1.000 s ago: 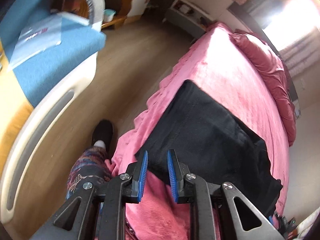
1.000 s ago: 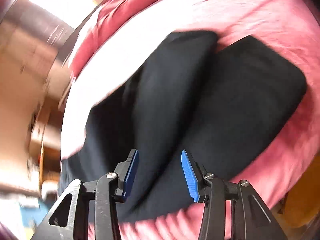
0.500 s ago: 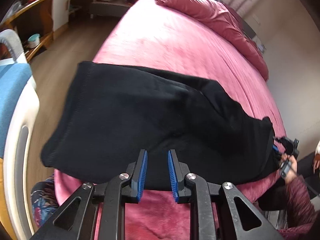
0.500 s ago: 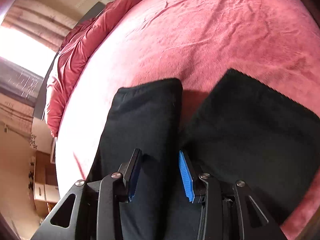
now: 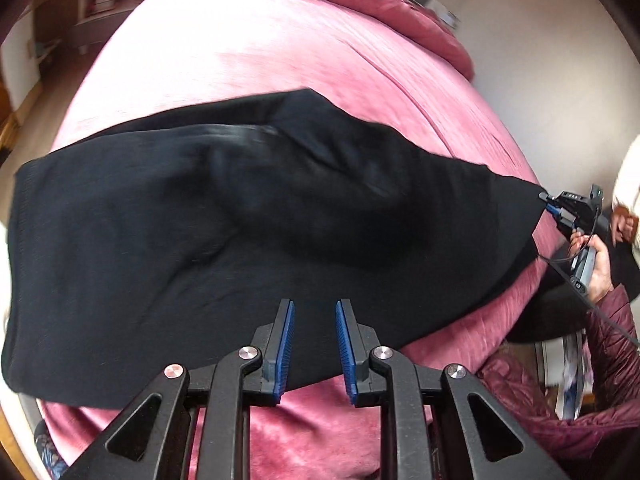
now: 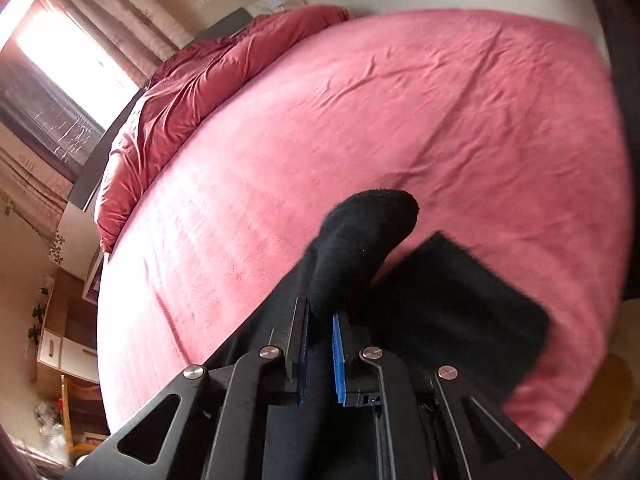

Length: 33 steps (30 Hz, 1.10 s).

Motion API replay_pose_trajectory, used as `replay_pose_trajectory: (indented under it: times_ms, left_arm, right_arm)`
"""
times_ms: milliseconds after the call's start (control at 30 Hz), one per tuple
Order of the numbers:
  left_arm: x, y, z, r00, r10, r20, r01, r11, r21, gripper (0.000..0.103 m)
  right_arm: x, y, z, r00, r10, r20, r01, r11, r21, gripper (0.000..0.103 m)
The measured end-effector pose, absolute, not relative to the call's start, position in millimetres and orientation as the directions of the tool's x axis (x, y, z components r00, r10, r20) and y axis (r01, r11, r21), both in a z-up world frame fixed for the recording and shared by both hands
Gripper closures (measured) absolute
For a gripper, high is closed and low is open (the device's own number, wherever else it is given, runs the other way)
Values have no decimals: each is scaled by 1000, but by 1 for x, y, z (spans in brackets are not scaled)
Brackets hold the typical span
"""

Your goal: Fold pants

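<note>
So the black pants (image 5: 280,216) are spread sideways across the near edge of the pink bed cover (image 5: 304,60), filling most of the middle of the left wrist view, with the hemmed edge at the far left of the frame and the other end pulled to a point at the right edge. That point is pinched by the right gripper (image 5: 550,206), which you can see small at the right of the frame, held in the person's hand (image 5: 596,268) with a maroon quilted sleeve (image 5: 612,336) below it.

From the right wrist view, the right gripper (image 6: 320,320) sits at bottom centre with its blue pads (image 6: 338,356) closed down on a bunched fold of the pants (image 6: 360,240); its jaws have just been closing and the cloth is clamped between them. The fabric humps up above the tips, and a flat folded part lies to the lower right on the cover.

The left gripper (image 5: 314,332) hangs at bottom centre of its own view, over the near edge of the pants. Its jaws stand a little apart with nothing between them.

A rumpled red duvet (image 6: 192,92) is piled at the upper left of the right wrist view, under a bright window (image 6: 72,56).
</note>
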State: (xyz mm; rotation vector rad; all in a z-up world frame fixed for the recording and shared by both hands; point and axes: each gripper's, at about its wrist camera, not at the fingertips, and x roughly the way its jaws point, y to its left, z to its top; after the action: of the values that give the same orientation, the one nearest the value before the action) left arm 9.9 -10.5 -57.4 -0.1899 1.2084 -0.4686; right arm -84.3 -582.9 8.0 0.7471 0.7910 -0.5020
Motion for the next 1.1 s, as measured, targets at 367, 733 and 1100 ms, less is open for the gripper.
replay_pose_trajectory:
  times_ms: [367, 733, 1100]
  left_arm:
    - [6, -63, -74, 197, -411, -890, 425, 854, -300, 75]
    - [6, -62, -86, 182, -408, -895, 393, 864, -314, 75]
    - [12, -69, -87, 167, -396, -903, 392, 867, -308, 74]
  right_arm:
    - [-172, -612, -43, 572, -98, -814, 756, 449, 477, 76]
    - [-223, -643, -65, 723, -102, -684, 682, 263, 682, 67]
    - [-193, -655, -29, 637, -161, -754, 738, 410, 536, 92]
